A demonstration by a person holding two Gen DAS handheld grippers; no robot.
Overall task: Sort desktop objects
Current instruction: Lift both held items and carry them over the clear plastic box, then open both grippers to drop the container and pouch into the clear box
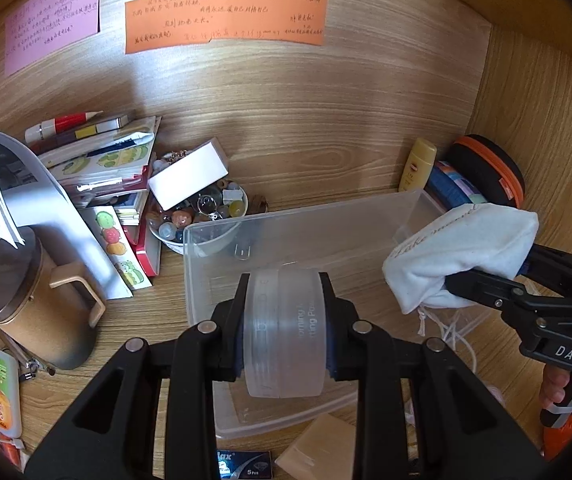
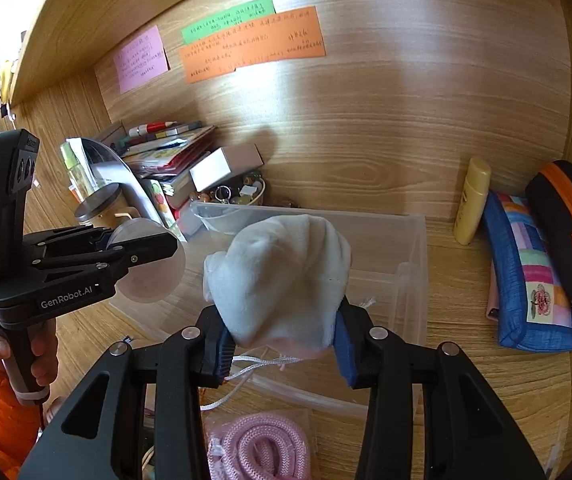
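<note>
Sorting is looking barely begun, judging from how things are lying. From the left wrist camera, the left gripper is clamping a frosted round jar between its jaws and holding it above the clear plastic bin. That bin is showing almost nothing inside, only what may be a small clip near its far wall. To the right, the right gripper is pinching a white drawstring pouch over the bin's right end. Plenty is waiting around it: a leaning stack of books, a bowl of beads with a white box resting on top, a lidded mug, a small tube and a yellow bottle against the back panel.

From the right wrist camera, the right gripper is squeezing the pouch, jaws closed on the cloth, cords dangling below, with the bin directly beneath and behind it. The left gripper is gripping the jar over the bin's left end. A pink rope coil is lying near the camera, and a patchwork pencil case and a black-and-orange case are sitting well right of the bin. Both held items are seemingly about to go in; nearly everything else is remaining unsorted.
</note>
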